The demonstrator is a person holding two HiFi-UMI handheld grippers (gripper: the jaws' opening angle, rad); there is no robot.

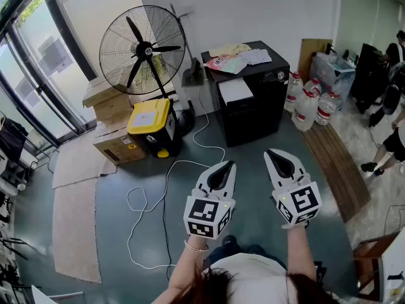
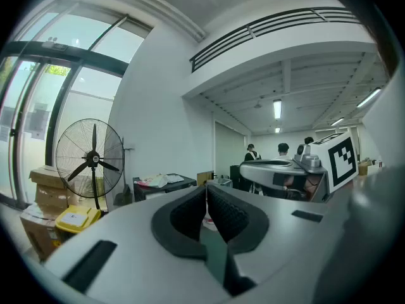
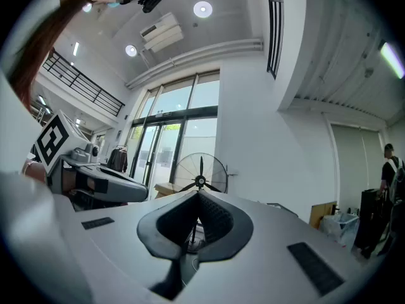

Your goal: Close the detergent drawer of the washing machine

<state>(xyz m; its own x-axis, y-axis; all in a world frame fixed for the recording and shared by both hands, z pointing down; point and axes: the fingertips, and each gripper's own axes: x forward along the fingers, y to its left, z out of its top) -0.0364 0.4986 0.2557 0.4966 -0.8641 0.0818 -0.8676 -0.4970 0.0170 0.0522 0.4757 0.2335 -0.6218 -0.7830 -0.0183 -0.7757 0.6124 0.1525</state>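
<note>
Nearest: the person's hair and light shirt (image 1: 253,284) at the lower edge of the head view, both forearms held out in front.

Left gripper (image 1: 226,165): held level above the floor, tips pointing to the far side. Its own view shows the jaws together, dark ribbed pads meeting, nothing between them.

Right gripper (image 1: 271,152): just right of the left one, apart from it, same heading. Jaws together in its own view, nothing between them.

Floor (image 1: 253,163): grey-green. A white cable (image 1: 166,189) runs in loose loops from beside the left gripper toward the far wall. Flat cardboard sheets (image 1: 76,233) lie at the left.

Farther, left of centre: a black box with a yellow lid (image 1: 152,122), touching a cardboard carton (image 1: 117,145) on its left. Behind them stands a large pedestal fan (image 1: 144,49), with more cartons stacked beside it.

Far centre: a black cabinet (image 1: 259,106) against the white wall (image 1: 253,11), with papers (image 1: 237,59) lying on top. Large water bottles (image 1: 307,106) stand just to its right, and a wooden strip (image 1: 335,163) runs along the floor there.

Far left: glass doors (image 1: 25,75). Far right edge: people standing (image 1: 392,138).

Detergent drawer: cannot be made out in any view; whether the black cabinet is the washing machine cannot be told.
</note>
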